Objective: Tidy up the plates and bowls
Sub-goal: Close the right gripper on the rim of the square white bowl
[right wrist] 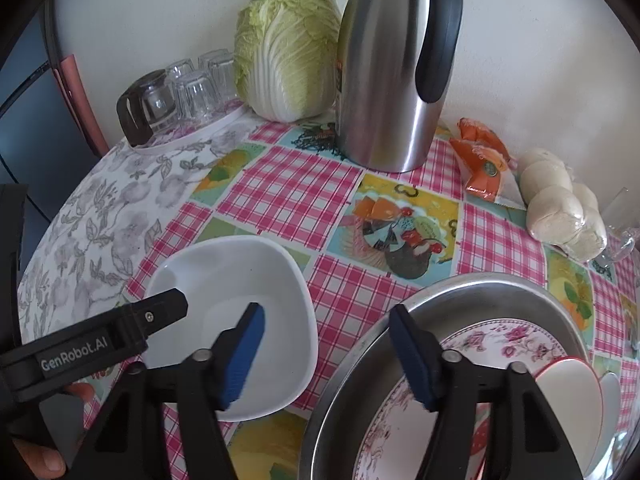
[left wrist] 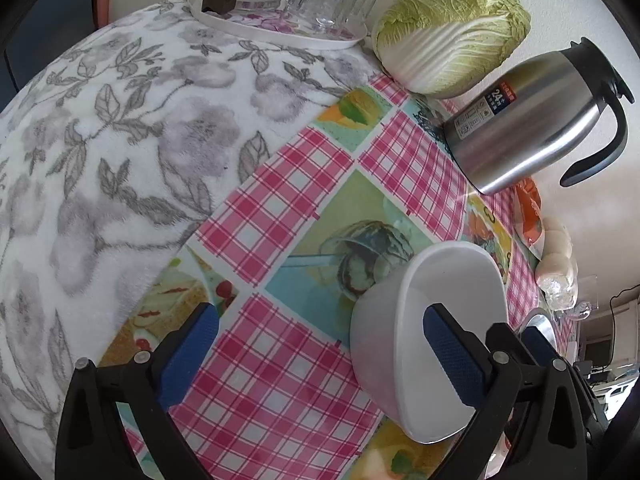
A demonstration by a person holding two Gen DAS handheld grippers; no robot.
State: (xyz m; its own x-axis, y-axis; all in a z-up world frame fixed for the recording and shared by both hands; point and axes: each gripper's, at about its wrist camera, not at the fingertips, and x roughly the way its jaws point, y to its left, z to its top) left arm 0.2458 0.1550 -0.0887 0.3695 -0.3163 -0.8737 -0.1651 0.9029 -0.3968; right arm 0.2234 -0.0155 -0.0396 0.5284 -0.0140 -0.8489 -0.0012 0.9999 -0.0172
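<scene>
So, white bowl sits on the checked tablecloth, just left of a metal basin that holds a flowered plate and a red-rimmed dish leaning on edge. Left gripper has its jaws wide apart; its right finger is inside the bowl, left finger off to the side over the cloth, nothing pinched. From the right wrist view that same left gripper reaches over the bowl's left rim. Right gripper has its jaws part open, nothing pressed between the pads; left finger hangs over the bowl, right finger over the basin rim; touching or not, can't tell. Behind: steel thermos jug, cabbage, upturned glasses on a tray, an orange packet, bagged buns. Grey floral cloth covers the table's left part.
</scene>
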